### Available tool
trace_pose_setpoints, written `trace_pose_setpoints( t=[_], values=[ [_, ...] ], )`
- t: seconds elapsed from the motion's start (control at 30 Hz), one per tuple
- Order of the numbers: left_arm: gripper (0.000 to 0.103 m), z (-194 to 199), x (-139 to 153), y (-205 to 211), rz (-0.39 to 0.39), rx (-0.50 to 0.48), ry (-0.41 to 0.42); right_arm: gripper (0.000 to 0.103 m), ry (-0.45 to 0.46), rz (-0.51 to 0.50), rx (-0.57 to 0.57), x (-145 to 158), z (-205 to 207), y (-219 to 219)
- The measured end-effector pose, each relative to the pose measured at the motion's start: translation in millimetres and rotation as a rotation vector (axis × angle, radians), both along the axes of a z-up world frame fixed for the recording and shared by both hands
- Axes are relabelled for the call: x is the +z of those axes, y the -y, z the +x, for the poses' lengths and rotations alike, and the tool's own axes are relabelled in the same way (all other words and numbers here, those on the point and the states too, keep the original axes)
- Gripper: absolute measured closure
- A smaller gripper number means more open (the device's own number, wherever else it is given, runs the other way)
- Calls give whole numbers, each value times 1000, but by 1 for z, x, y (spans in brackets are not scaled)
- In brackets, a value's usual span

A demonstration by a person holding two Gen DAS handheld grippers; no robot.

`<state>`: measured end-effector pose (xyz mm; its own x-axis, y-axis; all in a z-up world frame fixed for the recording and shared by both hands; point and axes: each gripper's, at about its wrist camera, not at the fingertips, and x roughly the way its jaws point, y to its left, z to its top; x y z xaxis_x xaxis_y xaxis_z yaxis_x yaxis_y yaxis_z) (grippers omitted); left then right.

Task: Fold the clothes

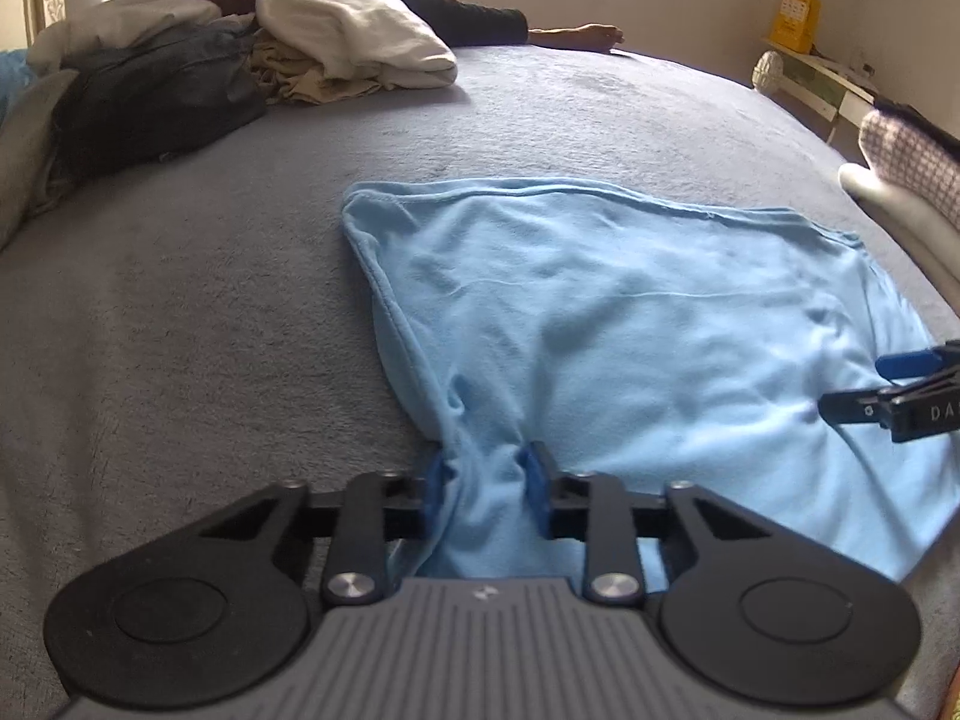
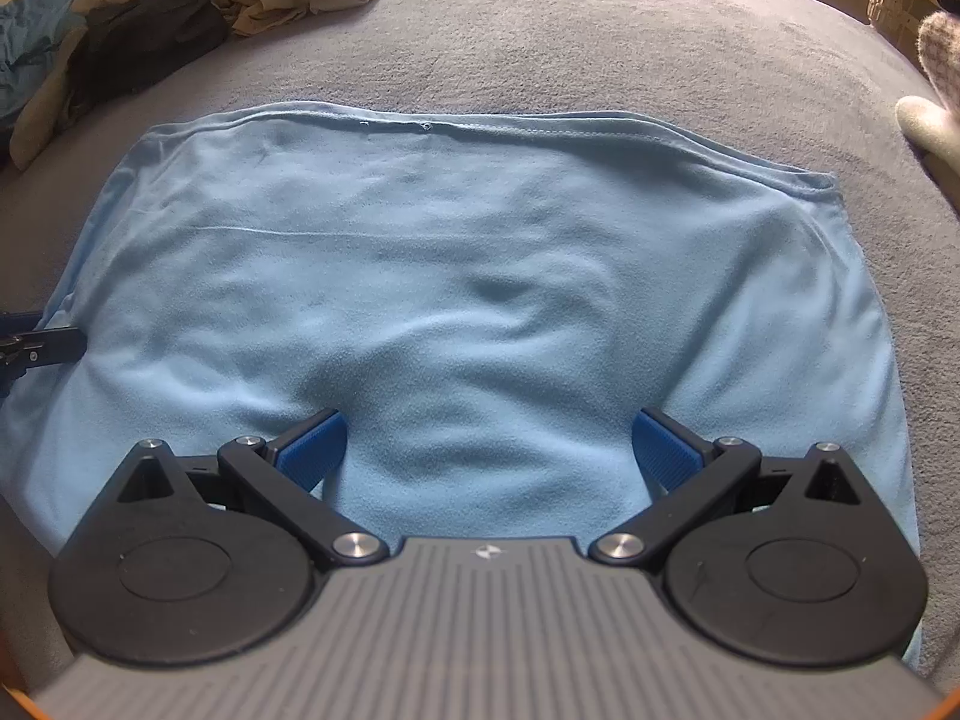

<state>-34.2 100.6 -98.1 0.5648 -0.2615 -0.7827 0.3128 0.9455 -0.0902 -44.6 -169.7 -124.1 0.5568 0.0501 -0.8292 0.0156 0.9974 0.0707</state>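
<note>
Cloth bunches between the blue pads of the left claw (image 1: 485, 483), which is pinched tight on the near left corner of the pale blue soft-knit garment (image 1: 630, 324). The right claw (image 2: 489, 450) hangs spread wide over the same near edge, further along, its pads clear of the fabric, gripping nothing. From both claws the garment stretches away flat across the grey fleece-covered bed (image 1: 210, 312), its long hemmed edge lying crosswise at the far side. My guess: the right claw must close on its corner before any lift. Beyond, a heap of white, tan and dark clothes (image 1: 252, 54) waits.
</note>
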Motion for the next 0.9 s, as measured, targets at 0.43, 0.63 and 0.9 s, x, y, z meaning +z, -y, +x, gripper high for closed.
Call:
trace_pose_setpoints(
  t=[0.43,0.63,0.9],
  values=[
    [93,22,47,23,-181,22,-135,1,17,22,67,6,-3,9],
    [93,42,85,79,-228,-114,-160,1,59,117,-25,19,-2,43],
    [94,40,77,201,-109,-399,-196,1,125,328,-261,30,-26,119]
  ],
)
